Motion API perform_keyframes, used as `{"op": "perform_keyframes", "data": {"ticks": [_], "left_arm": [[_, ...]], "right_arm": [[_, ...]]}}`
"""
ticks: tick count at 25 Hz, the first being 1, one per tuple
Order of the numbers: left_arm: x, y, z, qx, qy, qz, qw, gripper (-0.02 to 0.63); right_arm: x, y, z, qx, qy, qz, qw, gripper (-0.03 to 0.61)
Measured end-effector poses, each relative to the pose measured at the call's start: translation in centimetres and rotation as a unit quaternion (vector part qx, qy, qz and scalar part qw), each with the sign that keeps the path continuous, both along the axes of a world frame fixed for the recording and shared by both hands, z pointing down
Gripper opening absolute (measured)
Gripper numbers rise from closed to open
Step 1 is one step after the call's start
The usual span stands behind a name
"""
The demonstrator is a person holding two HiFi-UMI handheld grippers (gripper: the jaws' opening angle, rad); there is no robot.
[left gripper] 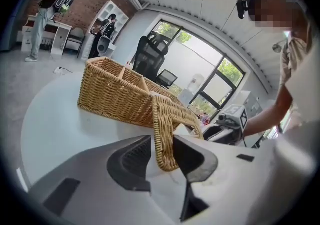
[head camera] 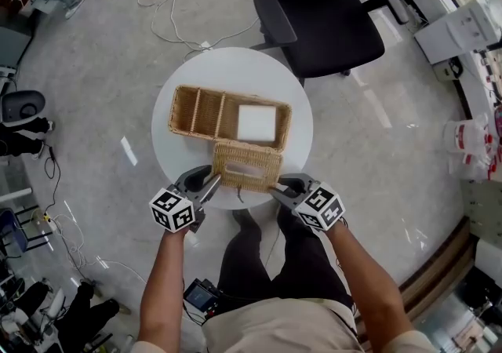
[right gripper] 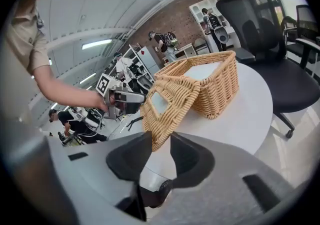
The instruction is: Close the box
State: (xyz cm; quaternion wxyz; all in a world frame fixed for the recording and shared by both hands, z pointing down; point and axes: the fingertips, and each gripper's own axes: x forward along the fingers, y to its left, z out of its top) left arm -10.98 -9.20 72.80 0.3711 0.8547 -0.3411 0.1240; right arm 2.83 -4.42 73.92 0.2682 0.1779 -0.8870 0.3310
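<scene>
Head view shows a wicker box [head camera: 194, 112] on the round white worktop [head camera: 179, 161], near its middle, its three compartments open to the top; a white square [head camera: 256, 122] lies in the large right-hand compartment; the woven lid [head camera: 247, 165], joined to the box's near wall, hangs outward toward the person at a tilt, with a slot cut in its middle; the left hand-held gripper [head camera: 213, 181] has its jaws partly closed and pinching the lid's left corner, the weave held between the pads in the left gripper view; the right hand-held gripper [head camera: 276, 186] grips the lid's right corner in the same way, its jaws narrowed onto the wicker edge in the right gripper view; a black office chair [head camera: 329, 14] stands beyond the worktop.
</scene>
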Motion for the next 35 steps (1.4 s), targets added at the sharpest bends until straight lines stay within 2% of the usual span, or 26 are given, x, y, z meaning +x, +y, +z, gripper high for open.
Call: {"op": "perform_keyframes", "data": {"ticks": [4,8,14,20,29,35], "left_arm": [[-0.3,1.2,-2.6,0.020,0.003,0.004,0.9998,0.133],[-1.0,1.4,-4.5,0.031,0.005,-0.012,0.9994,0.140],[-1.2,0.4,-7.2,0.046,0.010,-0.027,0.9985,0.163],[-1.3,0.5,-7.3,0.011,0.027,-0.034,0.9990,0.164],[-1.5,0.6,-6.9,-0.039,0.053,-0.095,0.9933,0.178],[-1.8,0.3,-7.9,-0.046,0.070,-0.117,0.9897,0.179]], "right_arm": [[-1.0,1.4,-2.2,-0.028,-0.041,0.002,0.999,0.123],[-1.9,2.0,-4.3,-0.064,-0.089,0.026,0.994,0.126],[-2.5,1.5,-7.0,-0.089,-0.140,0.063,0.984,0.130],[-2.3,1.7,-7.1,-0.110,-0.148,0.083,0.979,0.135],[-2.2,2.2,-6.6,-0.154,-0.157,0.120,0.968,0.135],[-1.9,1.8,-7.8,-0.144,-0.180,0.153,0.961,0.152]]}}
